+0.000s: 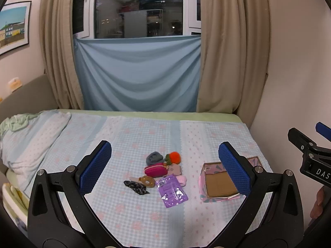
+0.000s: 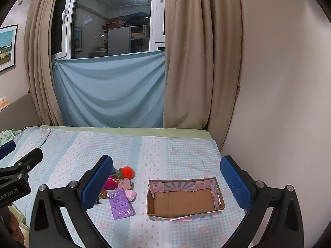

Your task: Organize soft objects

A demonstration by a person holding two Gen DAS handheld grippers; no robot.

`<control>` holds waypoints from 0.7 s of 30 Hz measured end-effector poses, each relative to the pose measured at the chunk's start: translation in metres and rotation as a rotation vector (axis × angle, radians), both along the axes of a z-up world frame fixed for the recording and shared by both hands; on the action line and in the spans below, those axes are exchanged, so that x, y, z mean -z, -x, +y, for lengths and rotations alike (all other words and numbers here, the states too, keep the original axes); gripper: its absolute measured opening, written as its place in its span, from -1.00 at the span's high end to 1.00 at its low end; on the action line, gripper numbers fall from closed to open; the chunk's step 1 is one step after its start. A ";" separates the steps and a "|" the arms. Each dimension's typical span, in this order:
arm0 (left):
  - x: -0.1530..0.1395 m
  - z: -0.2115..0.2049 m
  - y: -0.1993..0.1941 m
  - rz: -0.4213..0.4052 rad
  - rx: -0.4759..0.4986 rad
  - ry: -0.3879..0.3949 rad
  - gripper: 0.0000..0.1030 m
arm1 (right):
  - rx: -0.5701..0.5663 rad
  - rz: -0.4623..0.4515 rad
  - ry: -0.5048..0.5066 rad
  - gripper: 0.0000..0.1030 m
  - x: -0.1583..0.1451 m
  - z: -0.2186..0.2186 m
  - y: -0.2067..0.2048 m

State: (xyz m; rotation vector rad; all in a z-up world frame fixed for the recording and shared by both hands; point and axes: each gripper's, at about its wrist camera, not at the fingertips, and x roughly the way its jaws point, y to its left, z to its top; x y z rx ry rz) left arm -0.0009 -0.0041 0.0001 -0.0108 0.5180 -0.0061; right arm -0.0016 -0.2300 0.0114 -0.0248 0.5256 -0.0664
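A pile of small soft objects lies on the bed: a grey cloth, an orange plush, a magenta pouch, a brown bear plush, a dark patterned cloth, a pink plush and a purple packet. An open cardboard box sits empty to their right. My left gripper is open and empty above the pile. My right gripper is open and empty, above the box's left end.
The bed has a blue checked cover and a pillow at the left. A wall borders the bed's right side. Curtains and a blue sheet hang behind the bed.
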 end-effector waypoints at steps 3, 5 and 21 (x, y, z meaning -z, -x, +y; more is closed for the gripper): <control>0.001 0.001 -0.001 0.000 0.000 0.002 -0.99 | -0.004 0.000 -0.002 -1.00 0.000 0.000 0.000; 0.001 -0.001 -0.002 0.000 0.000 0.000 -0.99 | -0.005 0.001 -0.002 -1.00 0.000 -0.001 0.000; 0.000 -0.003 -0.003 0.001 -0.003 0.001 -0.99 | -0.004 0.000 -0.003 -1.00 -0.001 -0.001 0.000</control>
